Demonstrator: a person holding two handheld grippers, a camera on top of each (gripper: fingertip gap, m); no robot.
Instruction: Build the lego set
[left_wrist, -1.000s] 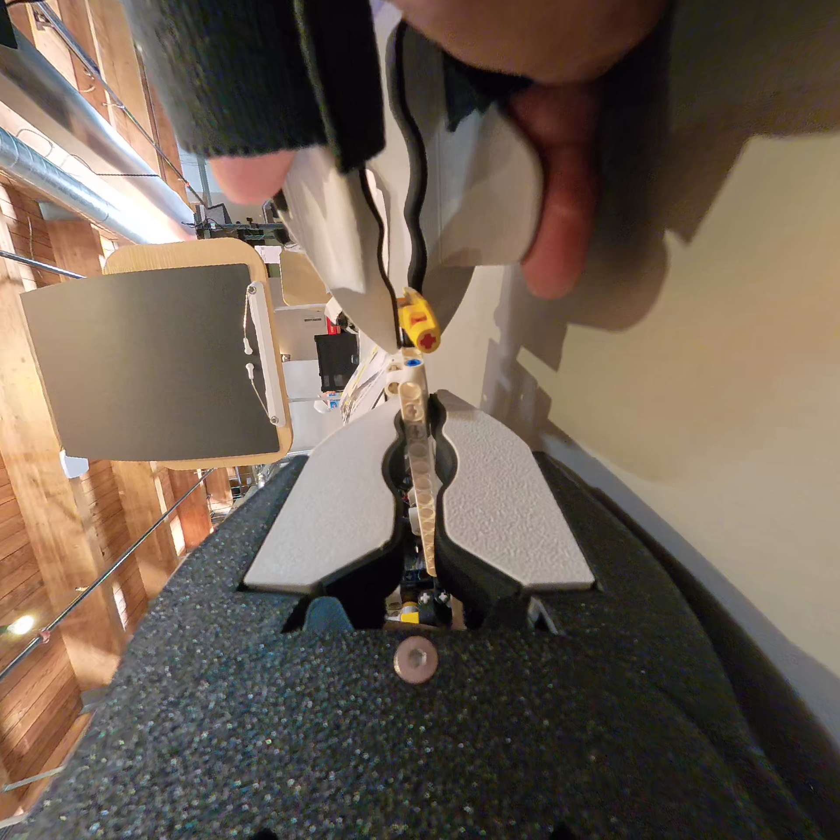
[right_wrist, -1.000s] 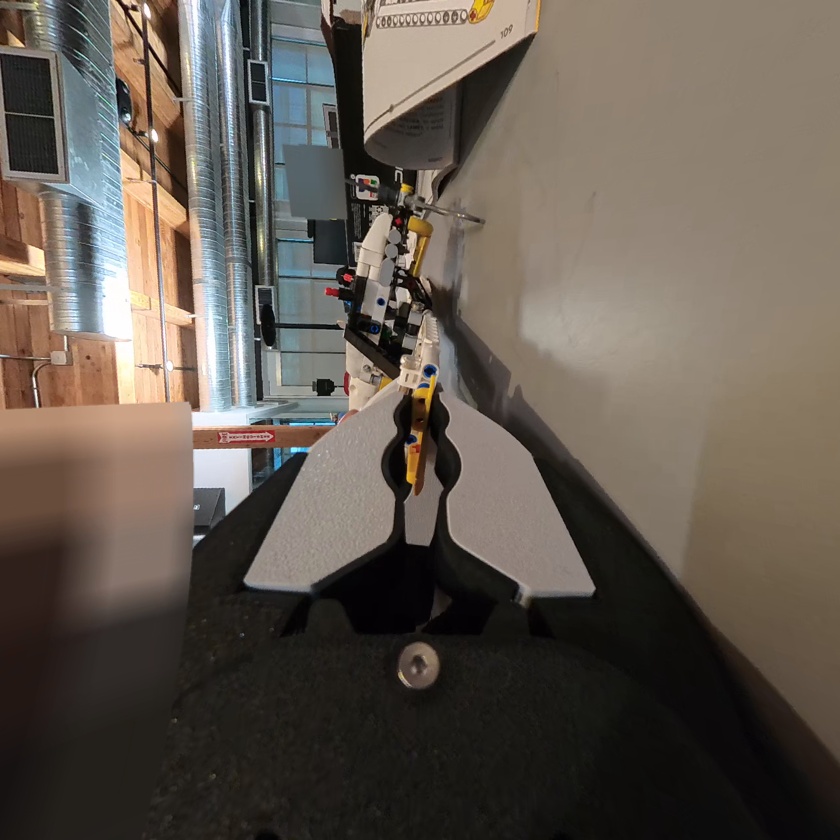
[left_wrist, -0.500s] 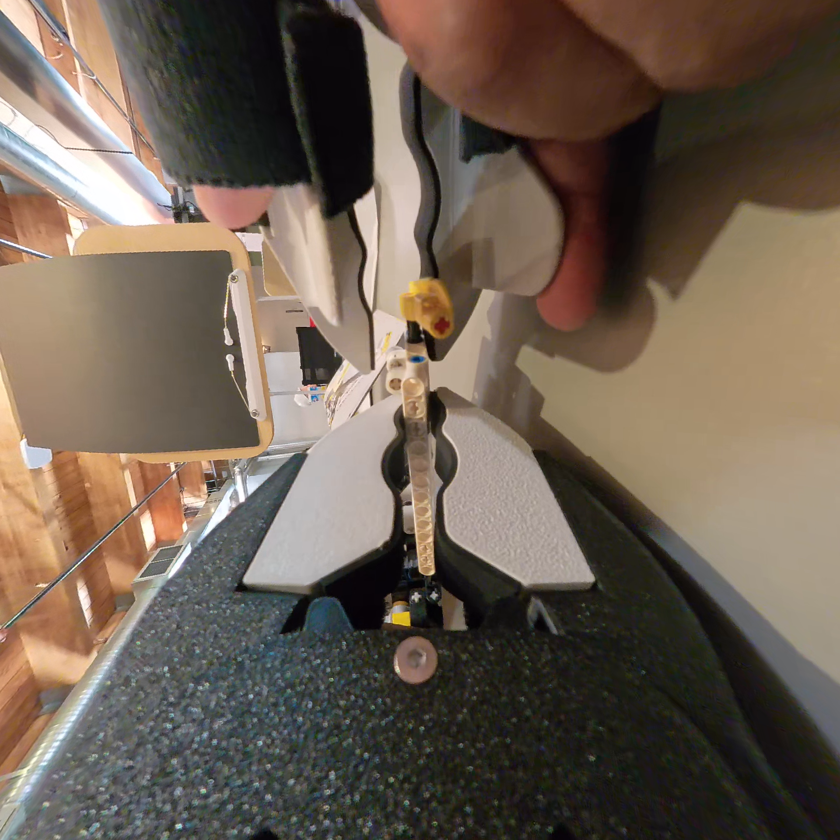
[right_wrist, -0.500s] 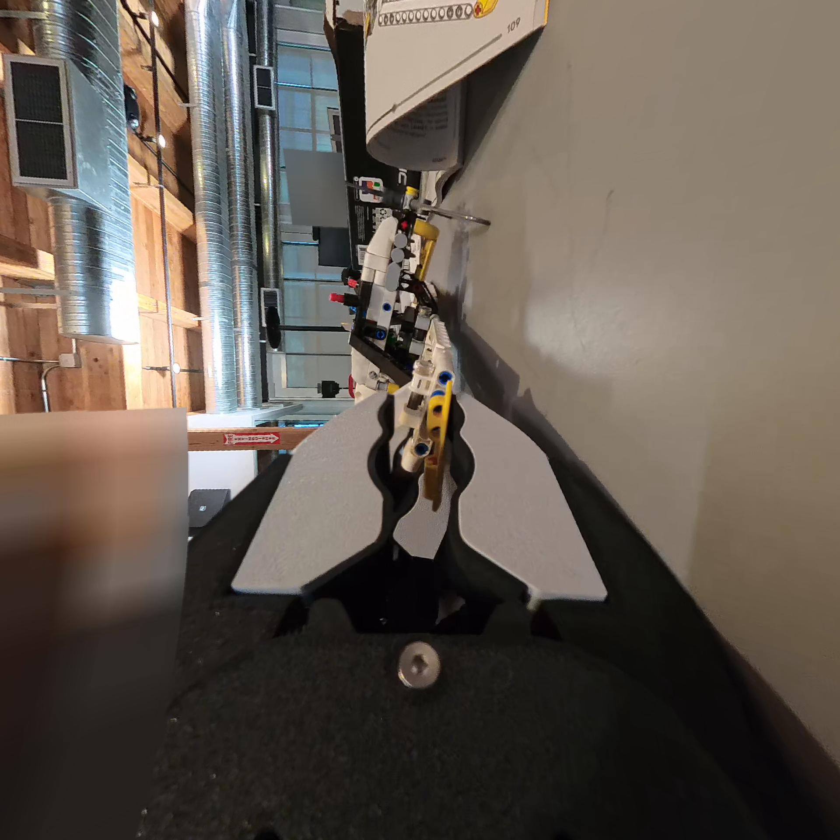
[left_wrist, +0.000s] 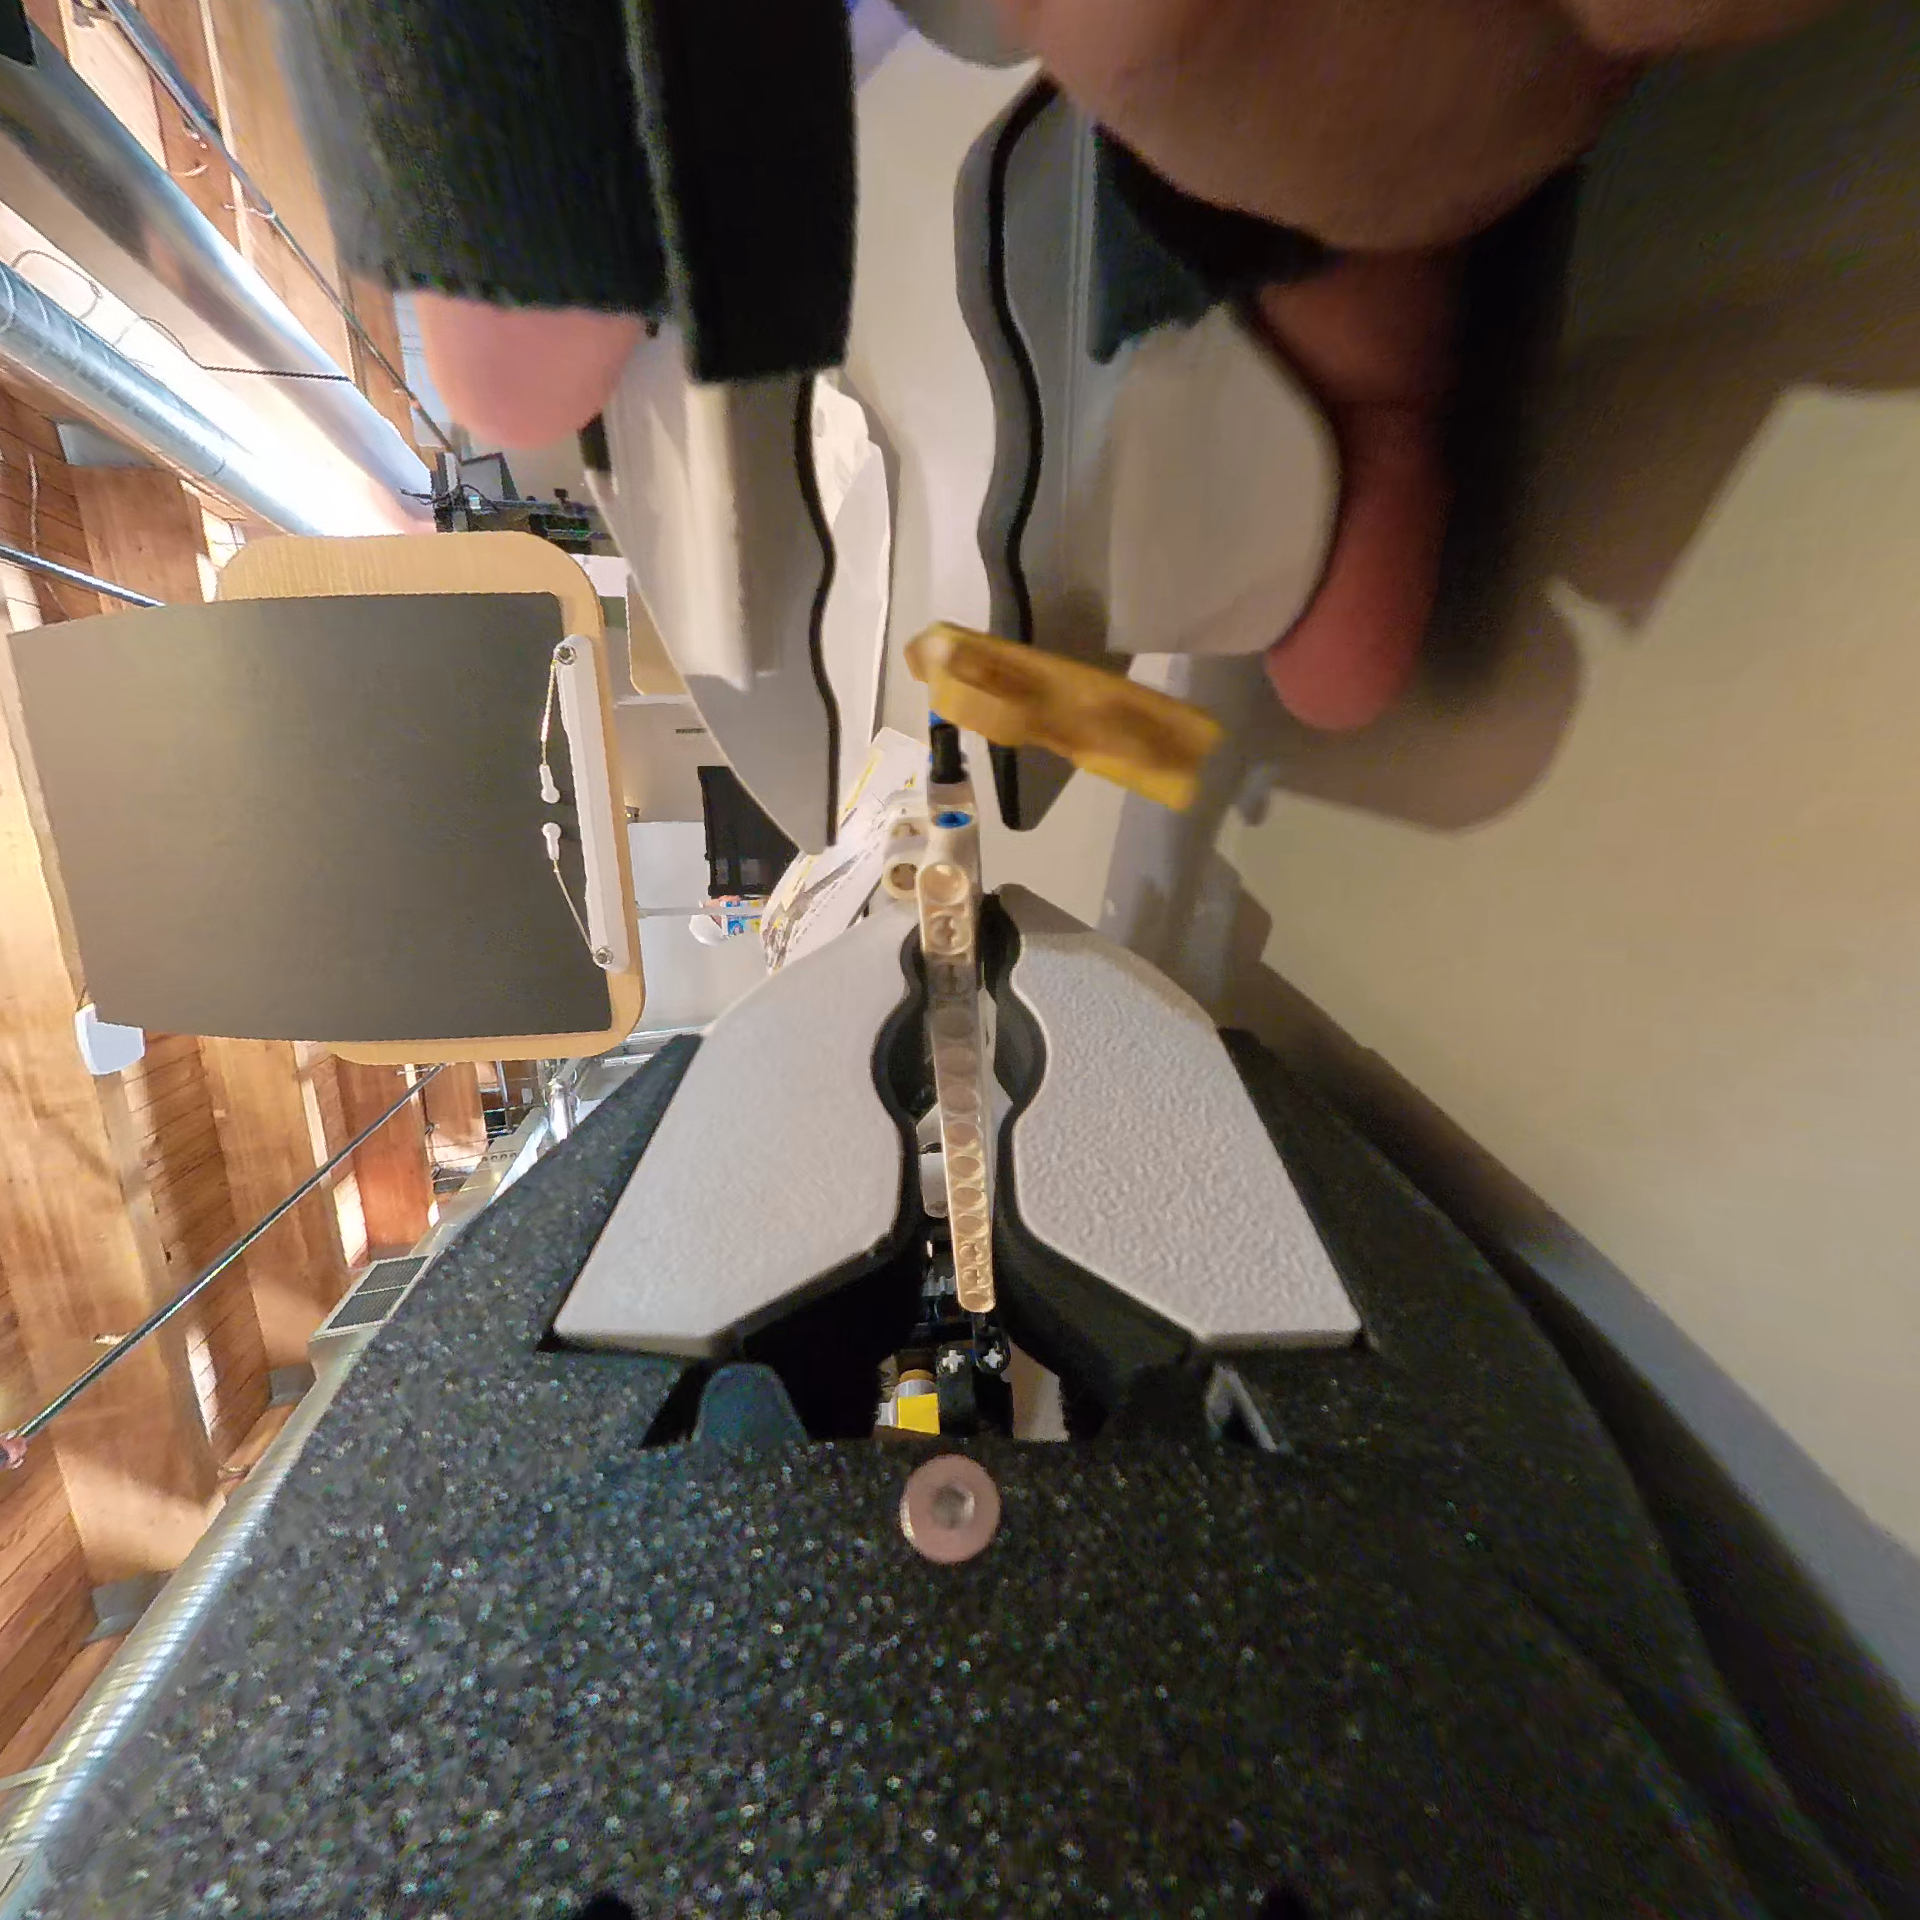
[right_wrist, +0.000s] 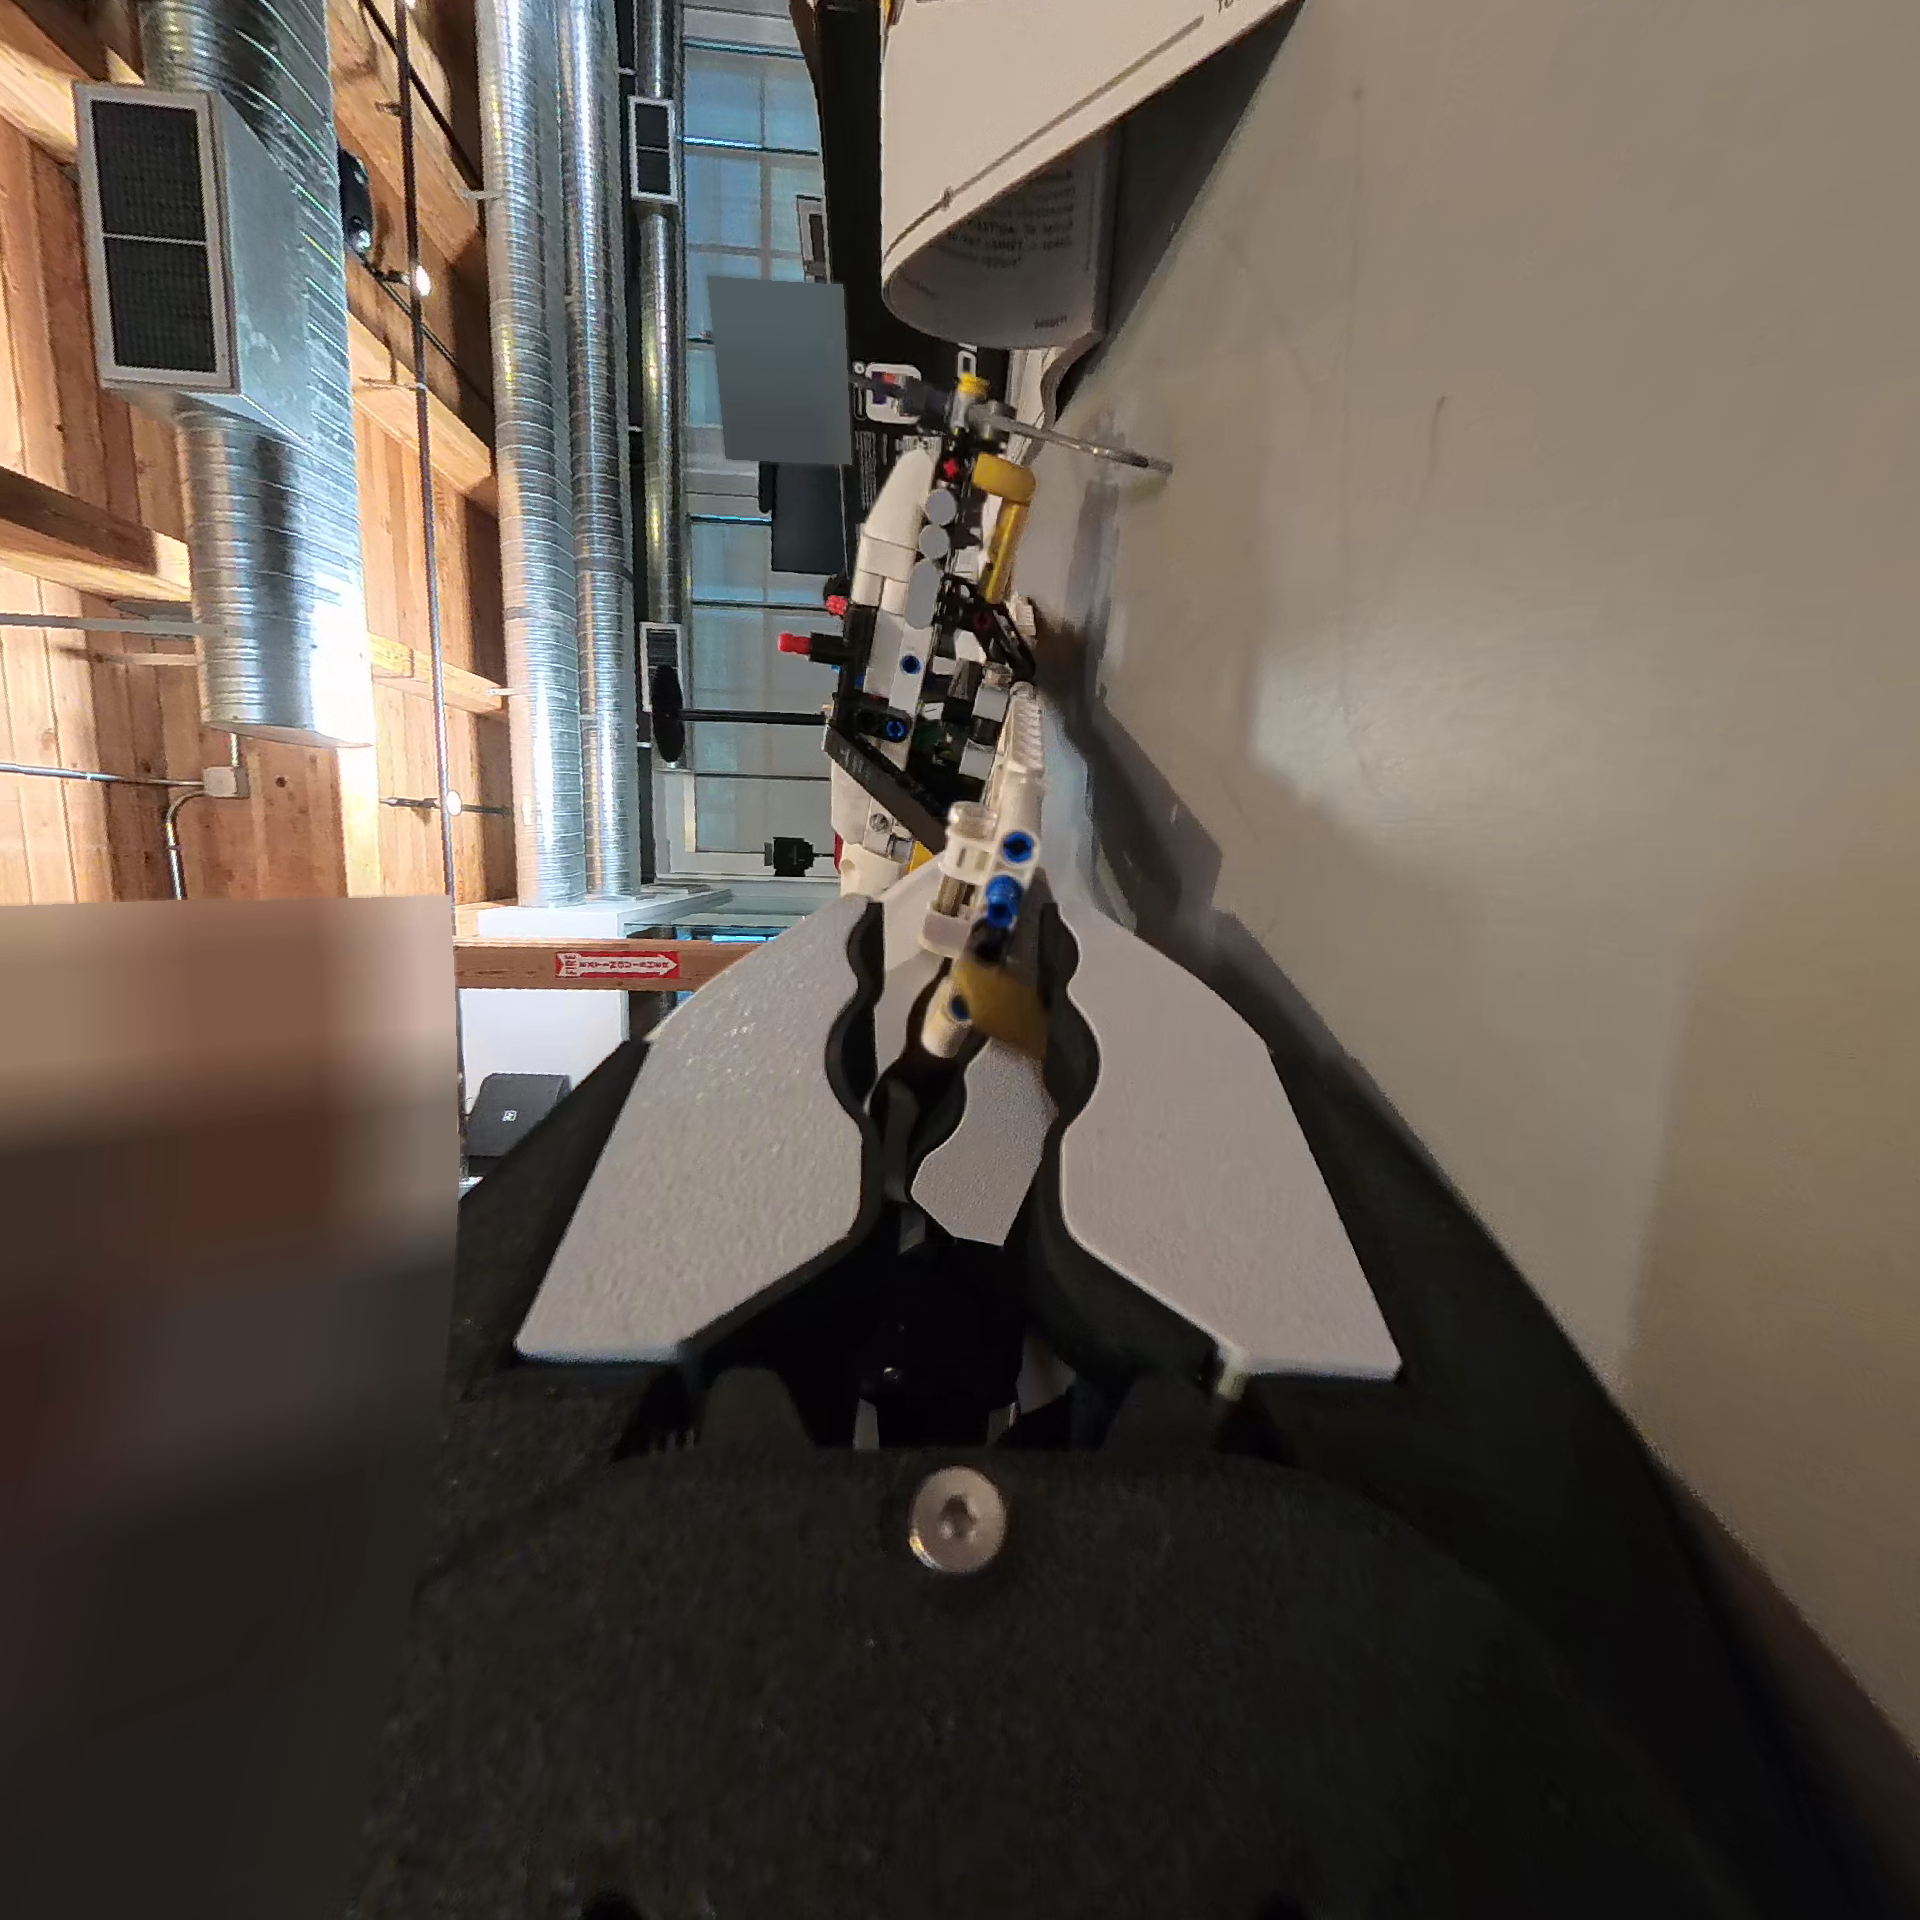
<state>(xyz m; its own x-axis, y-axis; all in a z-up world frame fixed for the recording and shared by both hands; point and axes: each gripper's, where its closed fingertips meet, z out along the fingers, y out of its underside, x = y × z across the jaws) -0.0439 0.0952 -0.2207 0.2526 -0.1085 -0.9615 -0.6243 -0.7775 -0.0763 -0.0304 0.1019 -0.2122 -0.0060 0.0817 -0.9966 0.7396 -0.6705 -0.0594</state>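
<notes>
My left gripper (left_wrist: 956, 930) is shut on a pale perforated toy beam (left_wrist: 961, 1091) that stands up out of its jaws. The beam's top carries a white connector (left_wrist: 940, 831) with blue pins and a black pin. A flat yellow piece (left_wrist: 1060, 712) sits on that pin, swung out sideways. My right gripper (left_wrist: 920, 821) faces the left one from above, jaws apart. In the right wrist view the right gripper (right_wrist: 956, 920) is open around the connector (right_wrist: 987, 862) and the yellow piece (right_wrist: 1003, 997), which lies against its right finger (right_wrist: 1143, 1091) only. The left gripper's fingers (right_wrist: 977, 1143) show below.
A half-built white, black and yellow brick model (right_wrist: 914, 644) stands on the pale table (right_wrist: 1507, 623), with an open instruction booklet (right_wrist: 1018, 156) beyond it. A hand (left_wrist: 1351, 520) holds the right gripper. A black board with a wooden rim (left_wrist: 312, 821) stands off to the side. The tips of both grippers are at nearly the same place.
My right gripper's jaws have opened and let go of the yellow piece, which has swung sideways on its pin. My left gripper keeps its hold on the beam.
</notes>
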